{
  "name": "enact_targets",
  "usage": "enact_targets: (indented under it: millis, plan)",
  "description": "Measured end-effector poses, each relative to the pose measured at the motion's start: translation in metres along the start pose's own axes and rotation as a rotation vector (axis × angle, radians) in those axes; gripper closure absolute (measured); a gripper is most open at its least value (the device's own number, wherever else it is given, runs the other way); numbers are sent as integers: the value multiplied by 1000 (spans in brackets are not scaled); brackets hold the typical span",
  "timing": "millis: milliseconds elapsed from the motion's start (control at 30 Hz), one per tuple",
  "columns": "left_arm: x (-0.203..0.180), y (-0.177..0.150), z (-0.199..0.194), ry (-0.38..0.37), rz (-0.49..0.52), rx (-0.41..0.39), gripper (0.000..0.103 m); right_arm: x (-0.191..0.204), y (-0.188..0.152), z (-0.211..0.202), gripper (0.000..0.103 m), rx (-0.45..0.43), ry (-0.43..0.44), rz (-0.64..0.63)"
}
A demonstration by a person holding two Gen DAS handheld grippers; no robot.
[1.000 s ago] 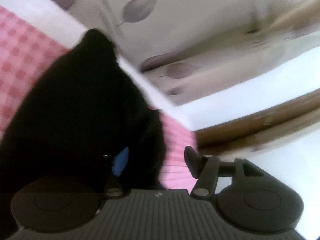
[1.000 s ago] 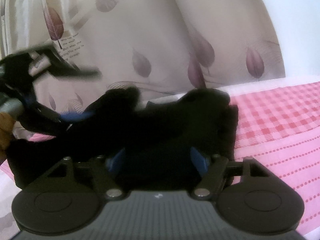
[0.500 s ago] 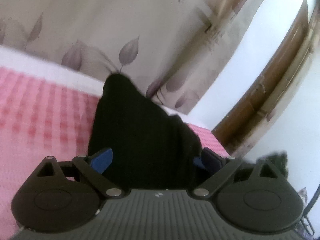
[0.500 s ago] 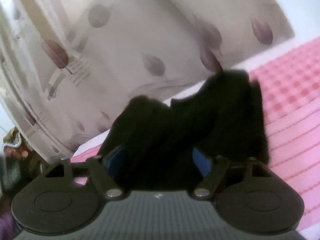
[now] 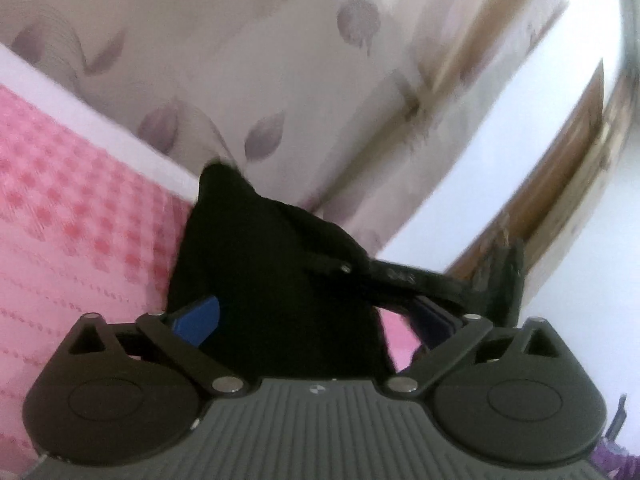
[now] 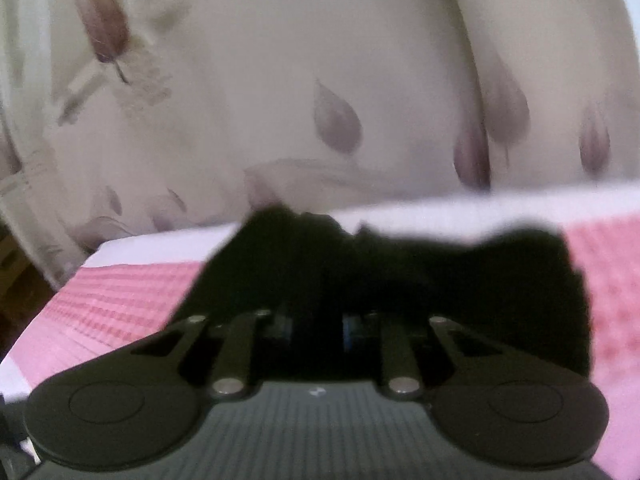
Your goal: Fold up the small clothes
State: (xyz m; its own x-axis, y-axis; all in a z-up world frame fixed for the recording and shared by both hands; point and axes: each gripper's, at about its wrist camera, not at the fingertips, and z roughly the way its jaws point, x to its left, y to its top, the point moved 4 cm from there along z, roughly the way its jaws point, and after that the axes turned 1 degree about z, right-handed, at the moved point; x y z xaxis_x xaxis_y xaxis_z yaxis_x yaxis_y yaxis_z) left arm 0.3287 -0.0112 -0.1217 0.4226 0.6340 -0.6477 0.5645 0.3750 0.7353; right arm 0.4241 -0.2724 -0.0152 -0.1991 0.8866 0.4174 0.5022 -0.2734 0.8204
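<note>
Bare pink checked bedspread [image 5: 80, 216] lies left of the left tongs; bunched black cloth garment [image 5: 272, 280] blocks ahead.

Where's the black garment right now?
The black garment lies bunched on the pink checked bedspread near the curtain, pinched in the right tongs, between the open left tongs.

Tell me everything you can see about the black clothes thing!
The black garment looks soft, dark and plain; no print or seams show. It is bunched and rumpled, not flat, resting on the pink checked sheet near the leaf-print curtain. The right gripper has its fingers closed together on the cloth. The left gripper is open, its blue pads either side of the cloth, which rises in a peak there.
</note>
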Motion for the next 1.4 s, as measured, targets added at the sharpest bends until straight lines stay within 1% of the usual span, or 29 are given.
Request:
enact_targets:
  millis: [100,167,200,233,267,367,467,533,567,600,633,667,733,767,800,867,933,1000,1067,1100,1133,1167,1233,1333,1400]
  plan:
    - [0,10,-6,0,-28,-43,0,-17,26,-21,83,-29,-29,-53]
    - [4,10,-1,1,-65,-32,0,-41,40,-32,83,-43,-57,-46]
    - [6,8,5,8,-82,-25,0,-51,45,-33,83,-41,-62,-39]
    - [8,6,9,12,-93,-20,0,-64,47,-34,83,-34,-49,-26]
    - [9,2,14,14,-101,-13,0,-73,45,-34,83,-35,-30,-12]
    - [10,-11,29,13,-106,23,0,-100,31,-17,83,5,-42,40]
    - [1,-17,39,8,-57,44,0,-121,14,-2,83,11,-44,114]
    - [-4,-20,41,6,-23,43,0,-133,3,0,82,-14,-16,187]
    - [-4,-24,42,6,-14,51,0,-139,-1,-1,80,-28,0,222]
    - [-4,-27,45,6,-7,67,0,-144,-3,-1,73,-39,11,253]
    - [-4,-29,48,9,-5,83,0,-150,-6,-3,72,-48,36,304]
    - [-4,-31,51,6,3,99,0,-157,-8,-8,72,-62,80,375]
    - [-5,-32,51,-1,15,99,0,-158,-9,-25,68,-121,126,439]
    - [-4,-32,50,-3,13,91,0,-156,-12,-36,61,-150,137,450]
    - [-3,-32,50,-4,12,88,0,-154,-13,-45,56,-166,140,449]
    - [-2,-33,51,-4,7,94,0,-139,-27,-69,55,-186,135,402]
    - [-1,-34,51,-1,6,96,0,-119,-43,-88,55,-167,108,317]
    - [-1,-33,53,0,5,101,0,-97,-64,-100,55,-125,83,234]
    - [0,-32,53,5,3,101,0,-83,-82,-101,55,-68,18,159]
    - [1,-33,53,9,2,105,0,-76,-91,-99,60,-43,-4,117]
    - [1,-33,54,10,-2,112,0,-72,-97,-100,68,-36,-9,93]
    - [2,-33,55,12,-6,118,0,-69,-101,-99,87,-38,-18,71]
    - [4,-32,55,23,-9,112,0,-68,-99,-102,92,-56,-36,62]
    - [4,-32,55,27,-9,115,0,-69,-90,-119,93,-113,-55,56]
    - [4,-33,55,28,-3,114,0,-74,-85,-126,93,-121,-73,58]
